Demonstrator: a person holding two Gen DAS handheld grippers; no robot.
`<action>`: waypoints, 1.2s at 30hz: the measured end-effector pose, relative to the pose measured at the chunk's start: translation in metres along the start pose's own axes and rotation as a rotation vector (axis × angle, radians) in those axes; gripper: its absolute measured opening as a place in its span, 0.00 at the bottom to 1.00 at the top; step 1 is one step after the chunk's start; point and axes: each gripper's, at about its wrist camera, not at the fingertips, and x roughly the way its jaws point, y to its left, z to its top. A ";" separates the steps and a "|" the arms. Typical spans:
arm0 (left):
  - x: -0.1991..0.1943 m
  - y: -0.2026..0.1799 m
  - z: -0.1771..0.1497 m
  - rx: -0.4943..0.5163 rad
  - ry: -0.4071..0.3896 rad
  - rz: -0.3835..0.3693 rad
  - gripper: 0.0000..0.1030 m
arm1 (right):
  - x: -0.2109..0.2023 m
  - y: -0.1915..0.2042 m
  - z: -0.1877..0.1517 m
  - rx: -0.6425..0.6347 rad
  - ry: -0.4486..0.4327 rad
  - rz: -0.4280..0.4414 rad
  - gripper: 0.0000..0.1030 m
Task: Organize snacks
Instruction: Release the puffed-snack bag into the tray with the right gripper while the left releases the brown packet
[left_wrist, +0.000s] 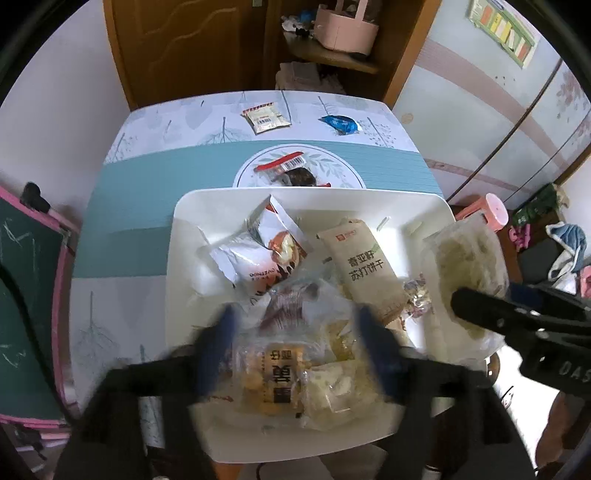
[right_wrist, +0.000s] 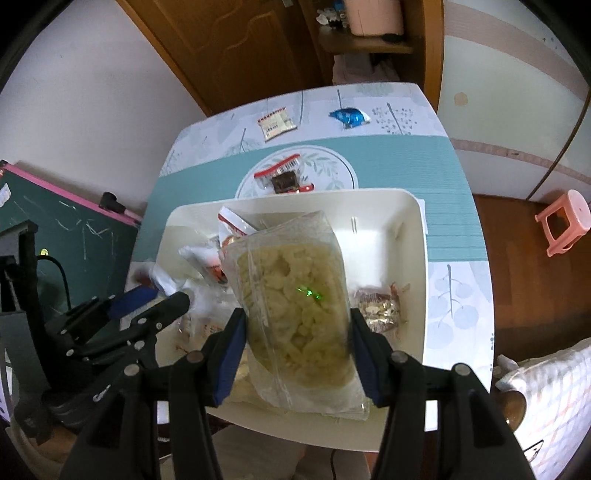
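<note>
The right claw (right_wrist: 297, 339) is held with its blue-padded fingers (right_wrist: 231, 354) spread, pressed against both sides of a clear bag. The left claw (left_wrist: 295, 332) is seen blurred, its fingers (left_wrist: 221, 332) parted wide and pointed downward, gripping nothing.

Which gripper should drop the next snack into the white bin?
Right. The right gripper already clamps the clear bag of pale snack over the white bin; the left gripper is open, holding nothing.
</note>
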 end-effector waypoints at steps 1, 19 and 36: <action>0.000 0.001 0.000 -0.010 -0.002 -0.013 0.96 | 0.001 0.000 0.000 0.002 0.004 -0.003 0.53; 0.003 0.003 -0.003 -0.035 0.030 -0.001 0.96 | 0.004 -0.006 -0.002 0.039 0.005 -0.051 0.71; 0.007 0.010 -0.002 -0.041 0.050 0.020 0.96 | 0.010 0.001 -0.004 0.027 0.034 -0.036 0.71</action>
